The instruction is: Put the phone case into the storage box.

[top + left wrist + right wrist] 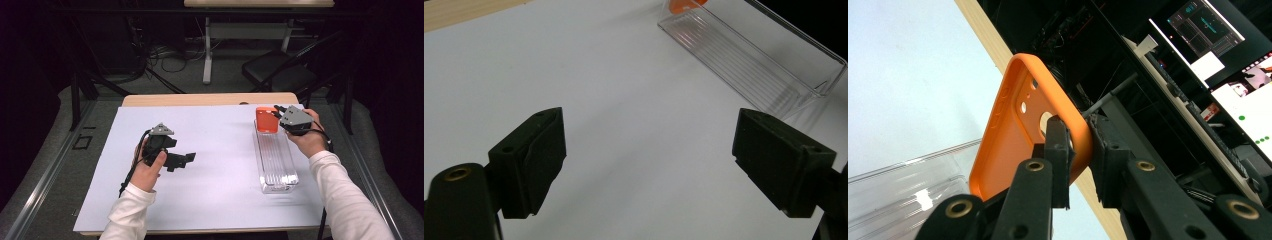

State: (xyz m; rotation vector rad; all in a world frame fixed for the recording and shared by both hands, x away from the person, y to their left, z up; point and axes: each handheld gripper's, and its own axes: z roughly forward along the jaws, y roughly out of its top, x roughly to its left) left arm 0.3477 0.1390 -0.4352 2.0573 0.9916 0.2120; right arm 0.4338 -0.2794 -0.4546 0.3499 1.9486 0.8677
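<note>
White table (210, 200) | right hand-held gripper (1080, 137) clamps orange case (1013, 125) | left hand-held gripper (649, 165) wide

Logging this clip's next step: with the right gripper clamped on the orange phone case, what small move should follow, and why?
Probably lower the orange phone case into the clear tray. The right gripper pinches the case's edge at the tray's far end, apparently above its floor; the left gripper is open over bare white paper.

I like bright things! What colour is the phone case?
Orange. The phone case shows best in the right gripper view, pinched by the right gripper.
</note>
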